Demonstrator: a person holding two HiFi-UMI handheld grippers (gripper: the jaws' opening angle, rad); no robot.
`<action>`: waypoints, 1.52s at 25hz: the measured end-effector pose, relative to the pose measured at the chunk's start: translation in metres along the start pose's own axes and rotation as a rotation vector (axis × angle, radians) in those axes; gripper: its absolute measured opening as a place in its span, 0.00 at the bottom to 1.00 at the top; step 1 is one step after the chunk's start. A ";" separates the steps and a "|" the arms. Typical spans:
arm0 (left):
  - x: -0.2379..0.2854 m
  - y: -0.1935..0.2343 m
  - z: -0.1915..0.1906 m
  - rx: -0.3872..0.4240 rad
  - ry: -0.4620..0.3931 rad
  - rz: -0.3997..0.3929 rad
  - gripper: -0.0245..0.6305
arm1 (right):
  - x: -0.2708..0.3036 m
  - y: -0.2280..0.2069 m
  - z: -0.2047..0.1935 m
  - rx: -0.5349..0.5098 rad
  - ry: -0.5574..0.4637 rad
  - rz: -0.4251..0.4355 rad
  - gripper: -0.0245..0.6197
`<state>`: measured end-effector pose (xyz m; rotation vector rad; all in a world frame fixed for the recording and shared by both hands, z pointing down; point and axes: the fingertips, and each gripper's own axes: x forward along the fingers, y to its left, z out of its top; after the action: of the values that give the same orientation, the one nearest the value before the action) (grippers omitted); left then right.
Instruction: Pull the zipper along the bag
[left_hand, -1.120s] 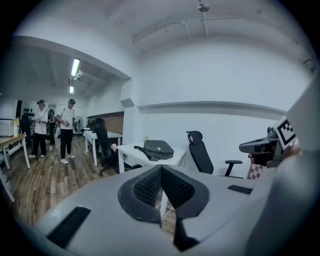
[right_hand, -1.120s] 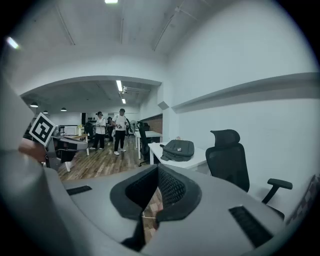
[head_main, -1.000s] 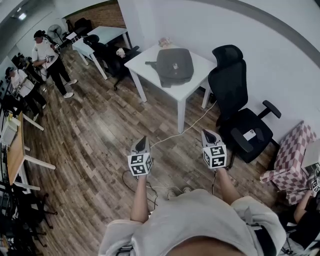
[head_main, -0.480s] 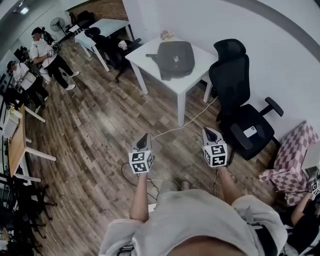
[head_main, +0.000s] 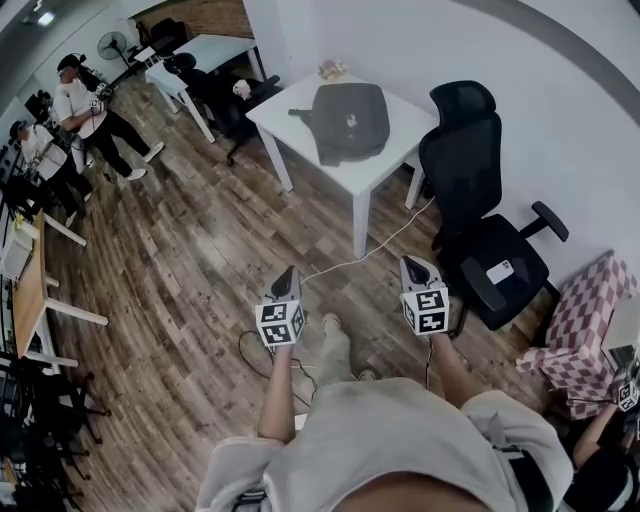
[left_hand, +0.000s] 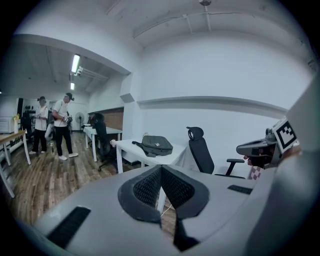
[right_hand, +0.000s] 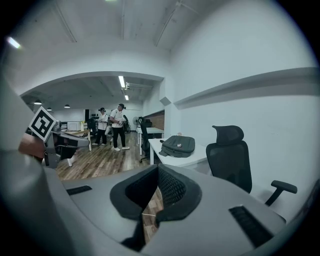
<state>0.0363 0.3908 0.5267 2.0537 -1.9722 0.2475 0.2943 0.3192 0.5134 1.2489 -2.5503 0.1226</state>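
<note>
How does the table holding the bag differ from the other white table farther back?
The near table carries the gray bag; the far table has no bag on it. The near table stands by the wall beside a black office chair; the far table sits deeper in the room with dark chairs alongside. Both are white, with white legs.
</note>
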 end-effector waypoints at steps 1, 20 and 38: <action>0.007 0.004 0.002 -0.002 -0.001 0.000 0.08 | 0.008 -0.001 0.002 -0.001 0.001 -0.001 0.06; 0.219 0.112 0.096 0.013 -0.030 -0.112 0.08 | 0.218 -0.044 0.080 0.002 0.007 -0.093 0.06; 0.336 0.160 0.107 0.040 0.038 -0.220 0.08 | 0.322 -0.050 0.075 0.033 0.088 -0.136 0.06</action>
<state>-0.1133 0.0344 0.5447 2.2515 -1.7142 0.2777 0.1302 0.0283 0.5363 1.3923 -2.3904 0.1863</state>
